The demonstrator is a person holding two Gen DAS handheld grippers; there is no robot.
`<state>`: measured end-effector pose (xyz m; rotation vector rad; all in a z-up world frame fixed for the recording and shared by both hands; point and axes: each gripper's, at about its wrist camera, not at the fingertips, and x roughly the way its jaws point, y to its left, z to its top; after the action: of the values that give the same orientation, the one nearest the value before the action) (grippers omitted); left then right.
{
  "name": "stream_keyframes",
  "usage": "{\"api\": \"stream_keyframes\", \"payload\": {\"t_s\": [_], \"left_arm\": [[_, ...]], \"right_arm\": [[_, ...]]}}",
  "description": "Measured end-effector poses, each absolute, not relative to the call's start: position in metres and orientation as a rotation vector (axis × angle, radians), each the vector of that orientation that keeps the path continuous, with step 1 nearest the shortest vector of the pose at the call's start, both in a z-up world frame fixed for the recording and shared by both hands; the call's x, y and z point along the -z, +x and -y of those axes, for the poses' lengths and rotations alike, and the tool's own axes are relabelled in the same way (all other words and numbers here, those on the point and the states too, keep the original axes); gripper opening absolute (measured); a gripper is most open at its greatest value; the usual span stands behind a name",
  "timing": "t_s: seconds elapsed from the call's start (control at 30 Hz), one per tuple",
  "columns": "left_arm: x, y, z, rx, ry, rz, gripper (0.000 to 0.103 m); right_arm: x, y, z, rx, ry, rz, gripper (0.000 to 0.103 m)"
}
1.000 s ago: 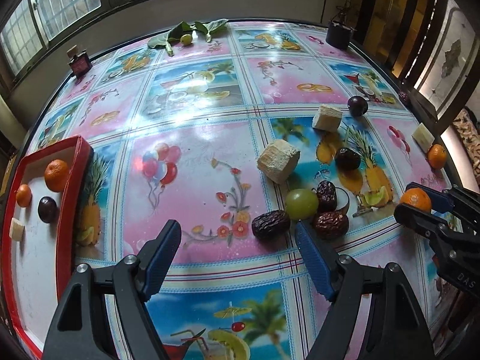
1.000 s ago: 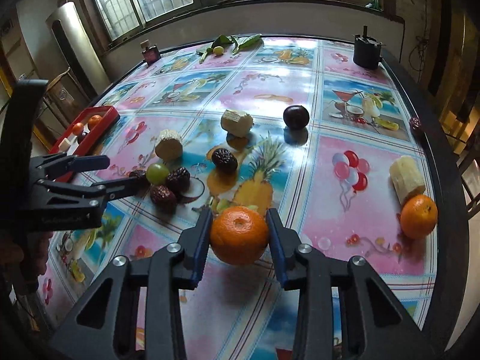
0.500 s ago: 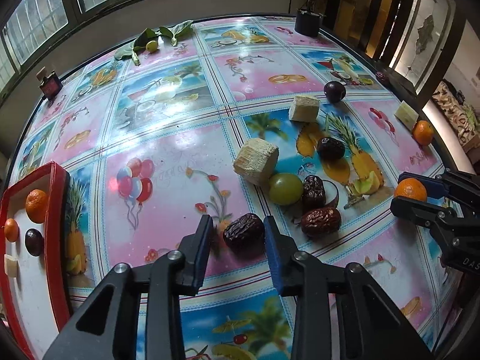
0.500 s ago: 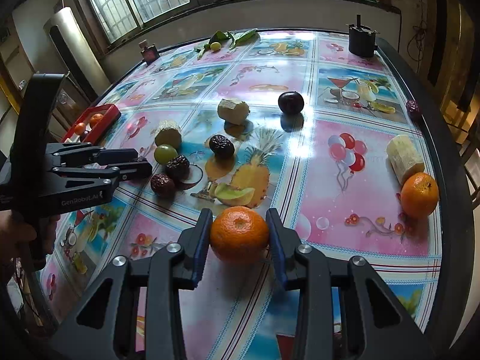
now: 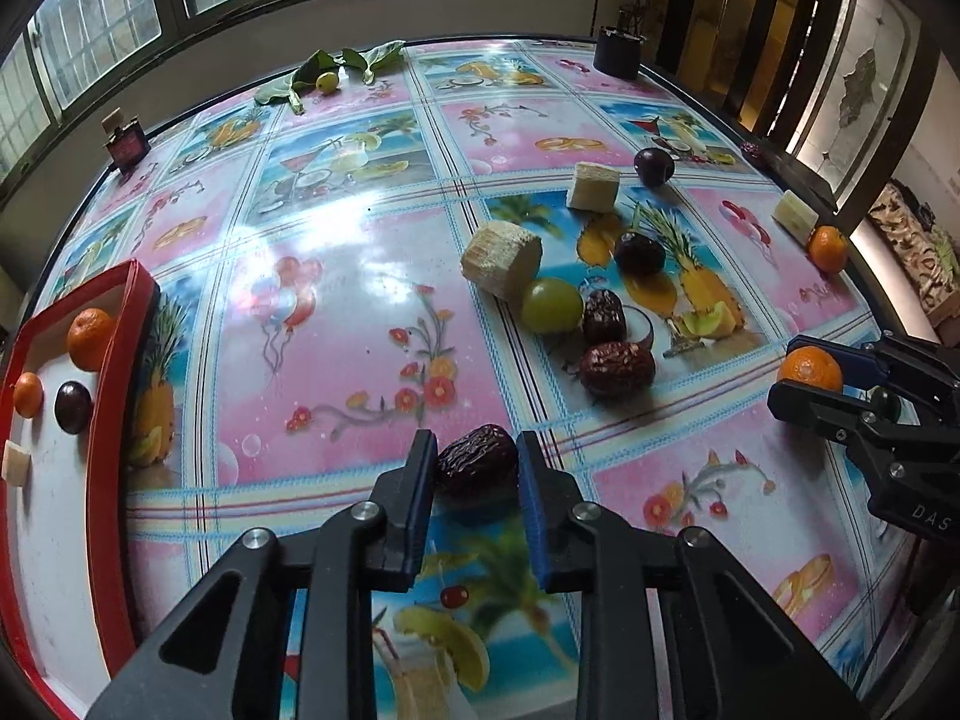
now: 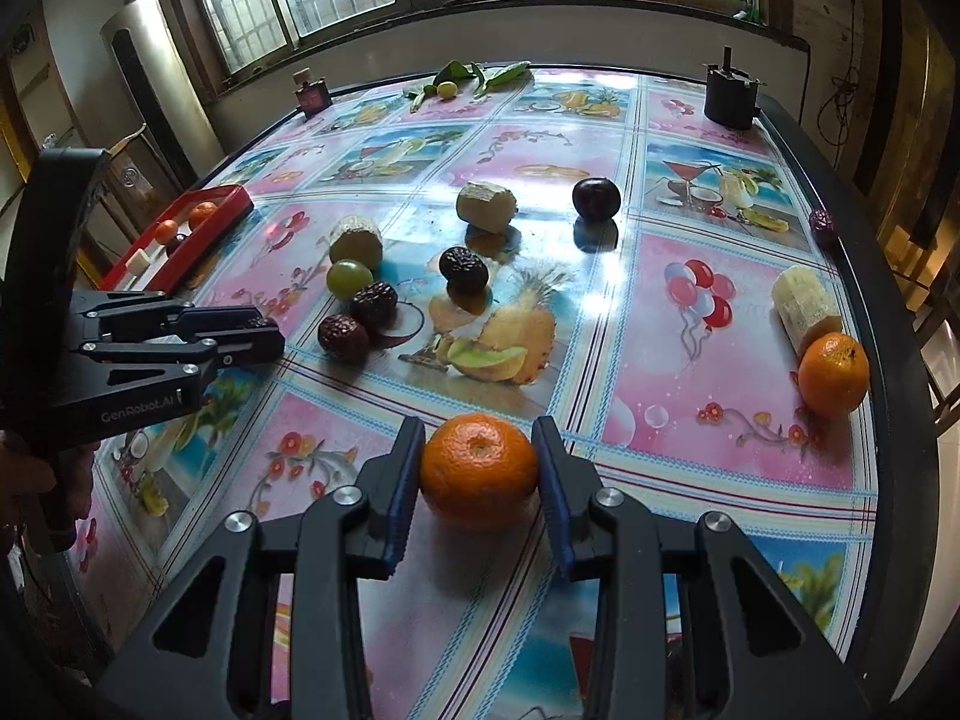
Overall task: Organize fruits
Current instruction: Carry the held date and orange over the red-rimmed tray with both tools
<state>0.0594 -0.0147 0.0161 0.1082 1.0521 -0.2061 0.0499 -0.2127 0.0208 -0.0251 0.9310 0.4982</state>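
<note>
Fruits, loose, on a glossy printed plastic tablecloth [image 5: 360, 276]; sorting under way, most pieces not yet collected.

Red-rimmed shallow tray with white floor [image 5: 129, 324]: far out to the left of the left gripper's fingers. Holds two oranges, one dark plum and a pale cut chunk.

Round orange mandarin [image 6: 478, 463]: pinched between the blue pads of the right gripper [image 6: 478, 468]; grip unchanged over the last second.

Wrinkled dark-red dried date [image 5: 477, 463]: now between the pads of the left gripper [image 5: 477, 471]. Those jaws, wide apart a second ago, have just been closing and now press both its flanks. Judged secured, or nearly so.

Remaining cluster, ahead and right of the left fingers: green grape [image 5: 551, 305], further dates, pale cut chunks, dark plum.

Consequence: both grippers are loaded; carrying to the tray appears next.
</note>
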Motion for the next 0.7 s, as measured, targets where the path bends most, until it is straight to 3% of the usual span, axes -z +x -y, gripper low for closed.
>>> {"api": "stream_keyframes", "payload": {"t_s": [0.33,0.7], "left_arm": [[-0.018,0.011,-0.008,0.166,-0.042,-1.069,0.026],[-0.023,-0.025,-0.020,0.205,-0.028,-1.046,0.026]], "right_arm": [[-0.020,0.006,0.218,-0.506,-0.035,-0.950,0.038],[-0.028,-0.035,0.206,-0.433,-0.031,-0.963,0.038]]}}
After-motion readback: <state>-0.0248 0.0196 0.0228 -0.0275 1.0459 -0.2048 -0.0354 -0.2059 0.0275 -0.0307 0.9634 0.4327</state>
